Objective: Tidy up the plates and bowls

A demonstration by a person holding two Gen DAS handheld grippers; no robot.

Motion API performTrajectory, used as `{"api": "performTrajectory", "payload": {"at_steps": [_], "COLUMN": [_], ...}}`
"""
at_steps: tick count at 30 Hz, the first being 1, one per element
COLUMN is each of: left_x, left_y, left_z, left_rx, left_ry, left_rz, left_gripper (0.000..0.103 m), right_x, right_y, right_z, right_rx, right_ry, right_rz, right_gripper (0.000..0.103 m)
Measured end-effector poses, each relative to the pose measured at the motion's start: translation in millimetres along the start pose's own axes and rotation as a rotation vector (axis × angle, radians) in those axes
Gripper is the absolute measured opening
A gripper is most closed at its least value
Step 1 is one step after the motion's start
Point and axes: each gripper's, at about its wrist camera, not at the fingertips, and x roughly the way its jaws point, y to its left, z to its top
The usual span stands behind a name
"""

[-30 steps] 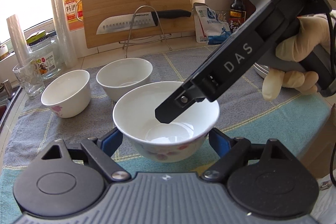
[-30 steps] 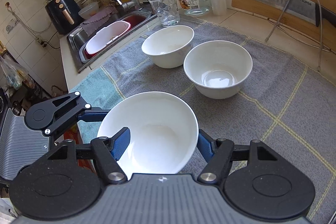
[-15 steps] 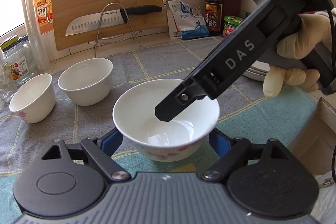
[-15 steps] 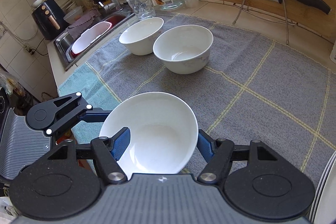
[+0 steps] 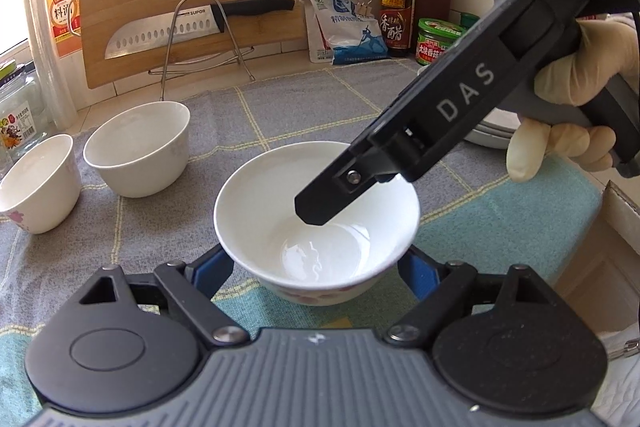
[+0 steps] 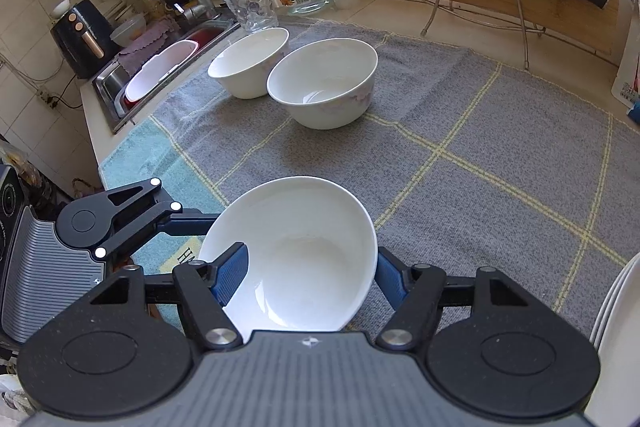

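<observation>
Bowl (image 5: 316, 227) sits held in both my fingers, left (image 5: 316, 267) and right (image 6: 310, 267). It has moved away from the two bowls (image 6: 320, 83), toward the plates (image 6: 616, 303).

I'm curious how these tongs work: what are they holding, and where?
One white bowl, shared: left gripper clamps its outer sides, right gripper holds its rim, one finger inside.

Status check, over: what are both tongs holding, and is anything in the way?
Both tongs, left and right, clamped on one white bowl. Two more bowls on the grey towel ahead. Path between clear.
</observation>
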Motion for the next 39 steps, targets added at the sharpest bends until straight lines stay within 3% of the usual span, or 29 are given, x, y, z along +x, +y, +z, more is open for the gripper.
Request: {"api": "performTrajectory", "payload": {"at_steps": [2,4,6,14,17,26,32,39], "left_x": [1.3,-0.3,-4.6,-20.2,-30.2,-52.8,-42.4,-12.8], "left_y": [1.0,0.0,0.6,12.0,17.1,43.1,74.3,106.3], "left_z": [-0.3,-0.9,-1.2,-8.4,-10.5,-4.4,0.9,4.8], "left_rx": [0.001,0.015,0.009,-0.032,-0.043,-0.067,-0.114,-0.162], "left_ry": [0.009,0.005,-0.008,0.014,0.013,-0.065,-0.094,-0.088], "left_rz": [-0.005,-0.005,-0.014,-0.004,0.007,0.107,0.217,0.271], "left_gripper": [0.089,0.094,0.1,0.101,0.101,0.101,0.101,0.1], "right_x": [0.9,-0.4,-0.5,-1.9,-3.9,-8.9,0.7,17.9], "right_y": [-0.4,-0.6,0.0,6.1,13.4,25.6,30.5,17.5], "right_z": [-0.1,0.5,1.5,3.6,5.9,26.8,48.5,76.4], "right_rx": [-0.002,-0.004,-0.008,-0.055,-0.11,-0.208,-0.292,-0.287], "right_ry": [-0.002,-0.014,-0.019,-0.016,-0.022,-0.057,-0.066,-0.085], "right_rz": [0.007,0.009,-0.004,-0.061,-0.124,-0.199,-0.268,-0.248], "right_gripper": [0.079,0.097,0.099,0.103,0.103,0.103,0.103,0.103]}}
